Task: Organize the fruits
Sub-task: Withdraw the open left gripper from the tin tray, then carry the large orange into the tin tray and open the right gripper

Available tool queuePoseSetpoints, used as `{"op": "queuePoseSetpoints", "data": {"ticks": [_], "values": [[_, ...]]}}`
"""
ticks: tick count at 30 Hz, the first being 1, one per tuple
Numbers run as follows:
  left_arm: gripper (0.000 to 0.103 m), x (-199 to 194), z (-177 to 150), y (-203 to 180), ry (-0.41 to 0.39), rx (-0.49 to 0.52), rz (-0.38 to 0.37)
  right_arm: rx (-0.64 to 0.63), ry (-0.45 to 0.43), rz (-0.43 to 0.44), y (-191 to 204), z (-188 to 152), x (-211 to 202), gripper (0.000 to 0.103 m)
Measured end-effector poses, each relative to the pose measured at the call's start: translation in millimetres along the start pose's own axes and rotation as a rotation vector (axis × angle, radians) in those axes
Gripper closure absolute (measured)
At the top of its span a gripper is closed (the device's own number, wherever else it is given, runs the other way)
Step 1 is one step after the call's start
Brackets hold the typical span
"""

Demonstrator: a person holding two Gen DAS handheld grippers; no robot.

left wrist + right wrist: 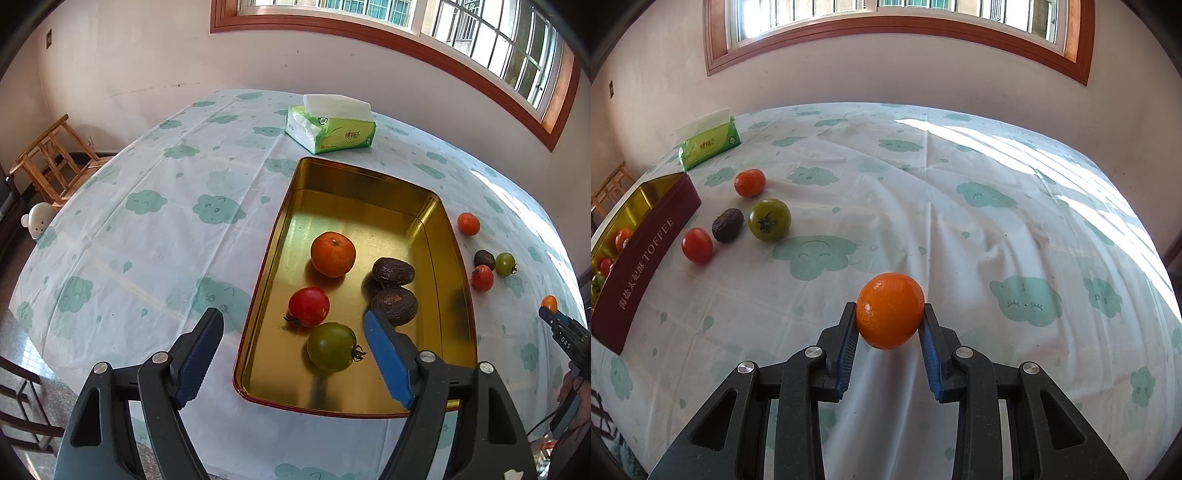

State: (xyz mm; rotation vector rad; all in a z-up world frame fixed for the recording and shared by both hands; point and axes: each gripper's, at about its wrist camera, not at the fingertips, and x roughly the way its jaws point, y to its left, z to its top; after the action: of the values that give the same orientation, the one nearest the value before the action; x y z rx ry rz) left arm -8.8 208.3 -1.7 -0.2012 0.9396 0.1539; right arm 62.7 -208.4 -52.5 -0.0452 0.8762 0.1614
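Tin's (646,236) fruits half hidden behind wall

Gold tin (369,192), orange mandarin (890,311), cloud-print tablecloth (960,221)

Both wrist views look steeply down (close in), sharing the tin (448,236) and tissue pack (711,146).

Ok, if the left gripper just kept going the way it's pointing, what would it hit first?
Probably the green tomato in the gold metal tin, between the open left gripper fingers; depth is unclear.
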Motion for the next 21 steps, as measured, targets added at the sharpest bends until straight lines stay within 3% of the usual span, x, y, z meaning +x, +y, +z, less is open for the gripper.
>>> {"op": "queuePoseSetpoints", "data": {"ticks": [10,21], "values": [[0.024,0.9,2.4,15.9,-0.002,-0.042,0.011,-0.141,-0.058,0.211,100.6,37.1,-24.0,0.069],[0.023,-5.8,-0.8,43.0,-0.014,-0.105,0.047,-0.356,-0.04,0.412,221.6,40.3,-30.4,0.07]]}}
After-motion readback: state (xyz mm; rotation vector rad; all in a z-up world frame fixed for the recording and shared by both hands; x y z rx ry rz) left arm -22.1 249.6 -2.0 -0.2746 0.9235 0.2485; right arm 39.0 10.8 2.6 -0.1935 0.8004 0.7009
